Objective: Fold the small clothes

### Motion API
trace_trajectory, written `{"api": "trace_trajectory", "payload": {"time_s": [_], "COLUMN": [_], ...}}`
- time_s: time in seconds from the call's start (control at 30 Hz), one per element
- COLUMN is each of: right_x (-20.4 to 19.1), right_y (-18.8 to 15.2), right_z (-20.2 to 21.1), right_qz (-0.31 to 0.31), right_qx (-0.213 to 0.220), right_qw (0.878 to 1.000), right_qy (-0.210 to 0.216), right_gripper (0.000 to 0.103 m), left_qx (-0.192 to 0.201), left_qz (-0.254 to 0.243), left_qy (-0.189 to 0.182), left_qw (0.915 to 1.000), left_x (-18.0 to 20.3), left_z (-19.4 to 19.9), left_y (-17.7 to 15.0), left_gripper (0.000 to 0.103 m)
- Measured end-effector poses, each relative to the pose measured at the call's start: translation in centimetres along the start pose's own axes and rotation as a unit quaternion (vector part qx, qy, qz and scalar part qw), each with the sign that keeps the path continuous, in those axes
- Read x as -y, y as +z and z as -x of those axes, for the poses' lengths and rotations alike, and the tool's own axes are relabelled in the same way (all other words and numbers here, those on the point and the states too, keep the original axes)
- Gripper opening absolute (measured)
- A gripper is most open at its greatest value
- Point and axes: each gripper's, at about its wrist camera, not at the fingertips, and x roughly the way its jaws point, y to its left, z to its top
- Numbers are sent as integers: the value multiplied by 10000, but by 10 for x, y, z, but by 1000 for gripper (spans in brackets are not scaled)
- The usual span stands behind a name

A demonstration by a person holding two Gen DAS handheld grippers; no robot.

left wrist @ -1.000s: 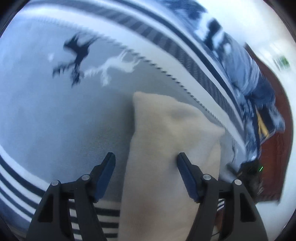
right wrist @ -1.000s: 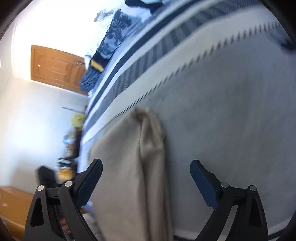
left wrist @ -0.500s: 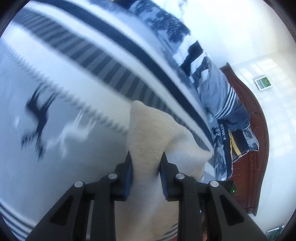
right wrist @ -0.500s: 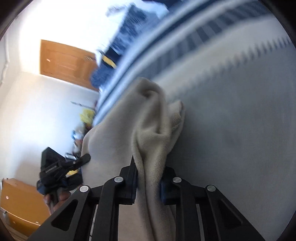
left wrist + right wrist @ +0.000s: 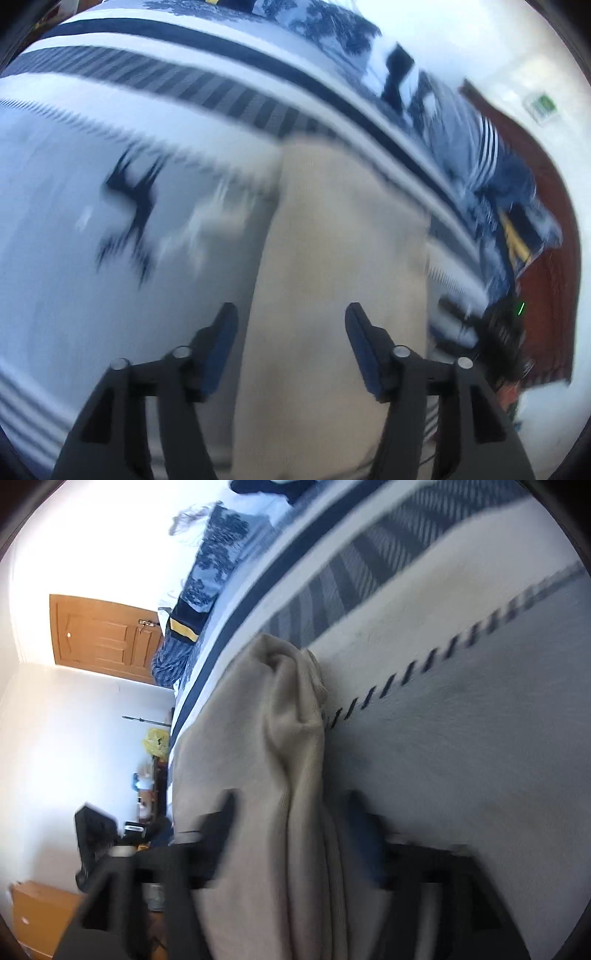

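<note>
A beige knit garment (image 5: pixel 343 266) lies folded lengthwise on the grey and white bedspread (image 5: pixel 74 280). My left gripper (image 5: pixel 290 328) is open, its fingers either side of the garment's near end and apart from it. In the right wrist view the same garment (image 5: pixel 280 775) shows a bunched, folded edge running away from me. My right gripper (image 5: pixel 291 823) is open, its blurred fingers straddling that edge without pinching it.
The bedspread has dark stripes (image 5: pixel 236 96) and a deer print (image 5: pixel 133 206). Patterned blue pillows and clothes (image 5: pixel 491 155) are piled at the bed's far side. A wooden door (image 5: pixel 103 638) and room clutter (image 5: pixel 110 834) lie beyond the bed's edge.
Half a second ago both grippers were shut on the beige garment and lifting it. Now both have opened and the garment lies flat on the bed.
</note>
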Motion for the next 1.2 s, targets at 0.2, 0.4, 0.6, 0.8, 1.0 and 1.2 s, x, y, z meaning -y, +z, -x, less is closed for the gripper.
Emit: {"api": "trace_trajectory", "payload": {"time_s": [0.2,0.4,0.6,0.8,1.0,1.2], "right_x": [13,32,29,30,27,34], "right_y": [-88,-177,-180,-223,-239,-250], "right_z": [17,33,59,68,102,85], "right_qz": [-349,-606,-538,-532,-194,-54], "right_qx": [-658,-824,-525,-640,-444,-686], "right_qw": [9970,9947,9972,9964,9984,9927], "right_qy": [-212,-73,31,-146,-276,-990], "right_gripper": [79,47,6,5,5,10], "left_qx": [-680,-683,-265,-471,-500,-504], "left_qz": [14,752,831,967,672,121], "left_qy": [-46,-420,-954,-790,-1033,-60], "left_qw": [9977,9939,9916,9911,9911,9986], "left_x": [-24,-39,-36,-60,-33,-31], "left_z": [-9,-9,41,36,52,31], "left_y": [-96,-104,-123,-160,-176,-196], "left_gripper": [43,13,6,6,6,10]}}
